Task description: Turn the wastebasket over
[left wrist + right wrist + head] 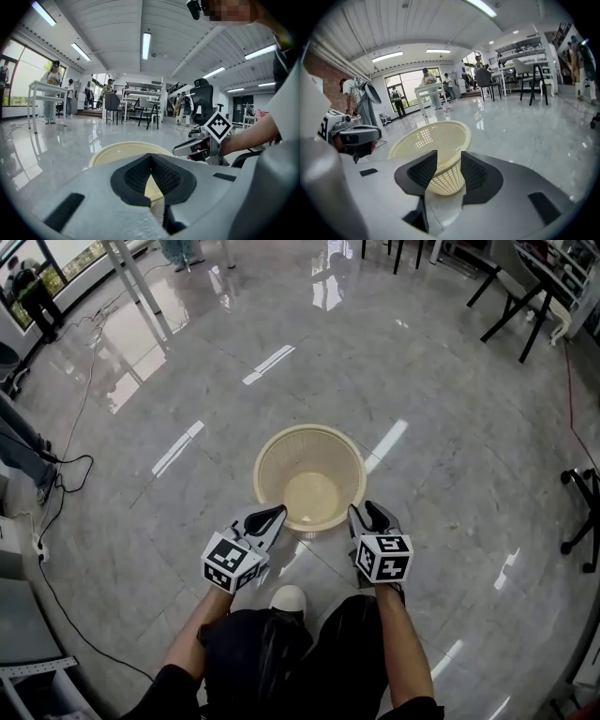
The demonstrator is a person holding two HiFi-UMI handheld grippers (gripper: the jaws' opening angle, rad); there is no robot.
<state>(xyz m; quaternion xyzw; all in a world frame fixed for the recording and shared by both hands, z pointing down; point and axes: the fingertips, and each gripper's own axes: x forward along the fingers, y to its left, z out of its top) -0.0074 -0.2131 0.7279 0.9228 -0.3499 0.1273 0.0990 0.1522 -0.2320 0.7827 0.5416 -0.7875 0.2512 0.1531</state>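
Observation:
A cream mesh wastebasket (309,479) stands upright on the glossy floor, its mouth facing up. My left gripper (275,517) is shut and empty, its tip just short of the basket's near left rim. My right gripper (361,517) is open at the near right rim. In the left gripper view the shut jaws (151,161) point at the wastebasket (122,152), and the right gripper (187,149) shows beyond it. In the right gripper view the wastebasket (436,140) shows through the gap of the open right gripper (449,165); the pads do not press on it.
Black cables (56,493) trail over the floor at the left. Table legs (511,306) stand at the far right, and a wheeled stand (586,512) sits at the right edge. People (33,296) stand far off at the left. My shoe (288,598) is just behind the basket.

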